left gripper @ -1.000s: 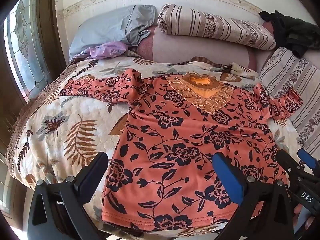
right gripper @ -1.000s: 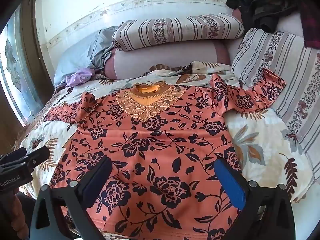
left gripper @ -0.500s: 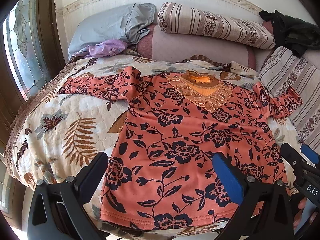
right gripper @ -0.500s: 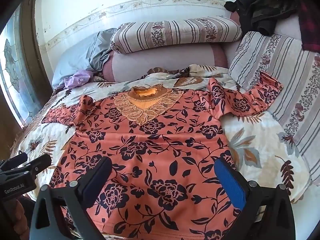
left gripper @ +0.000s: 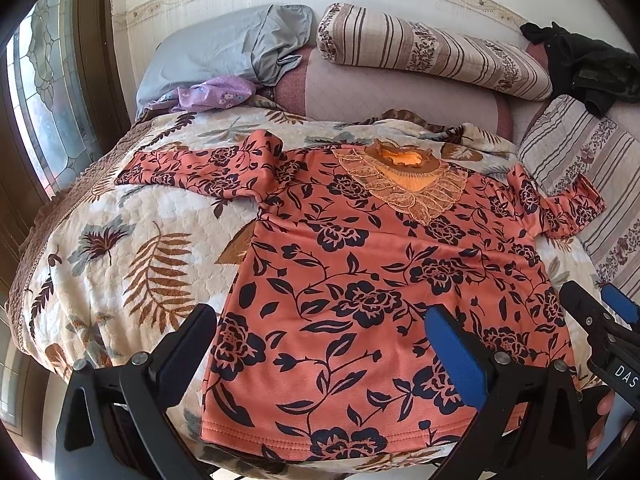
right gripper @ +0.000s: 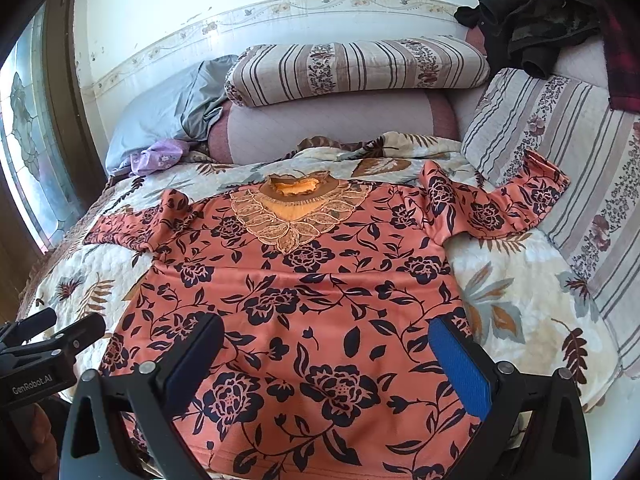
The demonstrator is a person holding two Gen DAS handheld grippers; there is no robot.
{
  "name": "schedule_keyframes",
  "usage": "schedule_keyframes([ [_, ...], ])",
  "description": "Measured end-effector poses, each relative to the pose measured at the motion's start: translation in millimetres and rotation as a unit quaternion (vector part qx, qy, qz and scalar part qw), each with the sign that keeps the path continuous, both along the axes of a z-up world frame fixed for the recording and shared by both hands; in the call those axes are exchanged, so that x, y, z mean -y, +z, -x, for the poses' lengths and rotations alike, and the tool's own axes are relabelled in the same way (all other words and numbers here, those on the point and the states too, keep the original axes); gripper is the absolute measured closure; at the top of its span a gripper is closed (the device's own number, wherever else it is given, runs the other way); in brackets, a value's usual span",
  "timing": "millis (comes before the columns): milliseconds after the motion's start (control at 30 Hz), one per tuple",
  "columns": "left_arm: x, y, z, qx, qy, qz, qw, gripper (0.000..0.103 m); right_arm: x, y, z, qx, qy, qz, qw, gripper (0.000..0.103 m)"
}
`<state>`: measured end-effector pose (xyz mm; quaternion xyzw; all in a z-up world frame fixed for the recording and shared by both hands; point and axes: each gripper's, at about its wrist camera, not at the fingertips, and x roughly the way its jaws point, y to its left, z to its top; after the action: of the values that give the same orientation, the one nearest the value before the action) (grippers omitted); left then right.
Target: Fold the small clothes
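An orange top with dark flowers lies spread flat, front up, on the leaf-print quilt, both sleeves out to the sides; it also shows in the right wrist view. Its lace collar points to the pillows. My left gripper is open and empty above the hem's left part. My right gripper is open and empty above the hem's right part. The right sleeve rests against a striped cushion.
Striped pillows and a grey pillow line the bed head, with a purple cloth beside them. Dark clothes lie at the back right. A stained-glass window is on the left. A striped cushion flanks the right.
Both grippers have drawn back and risen slightly, so the top sits a little lower and farther in both views. The top itself has not moved.
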<state>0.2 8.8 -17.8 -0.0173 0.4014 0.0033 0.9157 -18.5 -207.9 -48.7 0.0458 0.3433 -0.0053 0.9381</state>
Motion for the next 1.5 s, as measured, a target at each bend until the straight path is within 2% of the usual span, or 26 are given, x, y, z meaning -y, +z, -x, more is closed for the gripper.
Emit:
schedule_keyframes([
  [1500, 0.2, 3.5, -1.2, 0.003, -0.005, 0.003, 1.0000, 0.000, -3.1, 2.8, -3.7, 0.002, 0.004, 0.004, 1.000, 0.000],
])
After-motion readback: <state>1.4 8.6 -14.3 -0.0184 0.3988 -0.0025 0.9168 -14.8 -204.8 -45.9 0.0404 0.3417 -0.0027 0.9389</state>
